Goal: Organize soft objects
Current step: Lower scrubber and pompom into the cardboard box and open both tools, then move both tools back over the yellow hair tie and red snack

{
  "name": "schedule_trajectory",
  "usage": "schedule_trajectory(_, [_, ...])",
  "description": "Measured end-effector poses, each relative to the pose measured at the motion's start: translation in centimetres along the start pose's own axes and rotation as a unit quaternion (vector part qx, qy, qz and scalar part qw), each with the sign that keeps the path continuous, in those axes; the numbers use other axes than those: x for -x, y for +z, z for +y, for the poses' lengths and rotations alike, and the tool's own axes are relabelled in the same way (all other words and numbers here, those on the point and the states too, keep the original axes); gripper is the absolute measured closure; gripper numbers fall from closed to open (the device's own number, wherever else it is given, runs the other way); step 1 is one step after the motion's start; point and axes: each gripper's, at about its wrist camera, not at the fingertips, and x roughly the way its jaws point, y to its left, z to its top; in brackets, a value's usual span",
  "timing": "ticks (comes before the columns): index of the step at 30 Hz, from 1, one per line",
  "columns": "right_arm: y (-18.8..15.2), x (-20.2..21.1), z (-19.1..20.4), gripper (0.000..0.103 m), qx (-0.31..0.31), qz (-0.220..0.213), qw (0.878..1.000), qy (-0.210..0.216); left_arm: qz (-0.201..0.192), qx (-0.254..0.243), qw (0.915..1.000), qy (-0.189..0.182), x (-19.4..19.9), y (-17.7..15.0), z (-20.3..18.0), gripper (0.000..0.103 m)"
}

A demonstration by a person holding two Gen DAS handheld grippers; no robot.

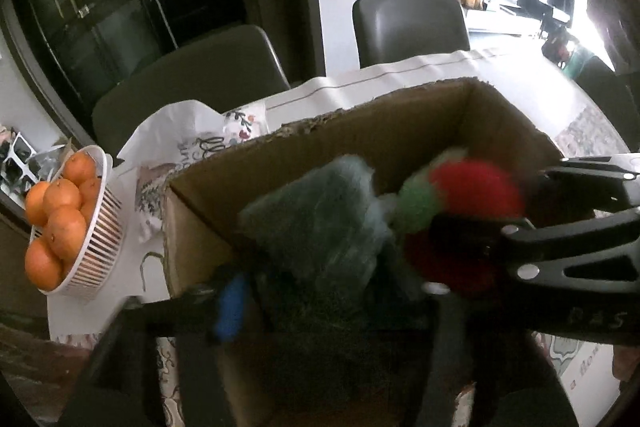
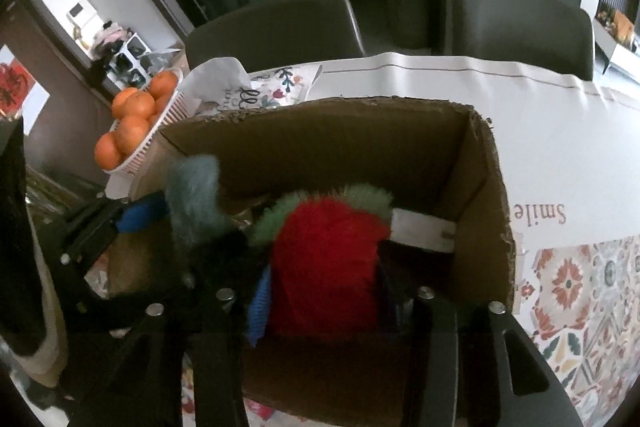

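Observation:
An open cardboard box (image 1: pixel 360 131) (image 2: pixel 320 143) stands on the table. My left gripper (image 1: pixel 320 291) is shut on a fuzzy grey-green soft piece (image 1: pixel 316 223) and holds it over the box's left side; the piece also shows in the right wrist view (image 2: pixel 192 199). My right gripper (image 2: pixel 324 303) is shut on a red plush toy with a green fringe (image 2: pixel 324 263) and holds it inside the box. The toy (image 1: pixel 472 187) and the right gripper (image 1: pixel 520 239) also show in the left wrist view. A white item (image 2: pixel 424 227) lies in the box behind the toy.
A white basket of oranges (image 1: pixel 60 223) (image 2: pixel 136 123) stands left of the box. A white printed bag (image 1: pixel 192 139) lies behind the box. Two dark chairs (image 1: pixel 192 79) (image 1: pixel 408 27) stand at the far table edge. A patterned tablecloth (image 2: pixel 580 287) covers the table.

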Motion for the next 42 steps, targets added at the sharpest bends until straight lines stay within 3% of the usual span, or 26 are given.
schedule_trajectory(3, [0.1, 0.3, 0.4, 0.044, -0.004, -0.007, 1.0, 0.007, 0.002, 0.0, 1.0, -0.006, 0.5, -0.1, -0.2, 0.034])
schedule_trajectory(7, [0.0, 1.3, 0.9, 0.044, -0.004, -0.019, 1.0, -0.009, 0.0, 0.0, 0.9999, 0.015, 1.2, -0.2, 0.0, 0.031])
schedule_trajectory(16, [-0.8, 5.1, 1.9, 0.044, 0.007, -0.059, 0.998, -0.023, -0.006, 0.041, 0.9991, 0.003, 4.8, -0.8, 0.5, 0.026])
schedule_trajectory(25, [-3.7, 9.0, 4.5, 0.044, 0.04, -0.085, 0.995, -0.028, -0.021, 0.059, 0.998, 0.009, 10.2, -3.1, 0.8, 0.026])
schedule_trajectory(33, [-6.4, 10.4, 7.3, 0.044, 0.076, -0.073, 0.994, -0.021, -0.016, 0.041, 0.9986, 0.031, 14.0, -6.3, 0.5, 0.026])
schedule_trajectory(42, [-9.3, 9.6, 9.8, 0.044, 0.122, -0.032, 0.992, -0.03, 0.011, 0.027, 0.9989, 0.036, 15.5, -9.4, 0.7, 0.024])
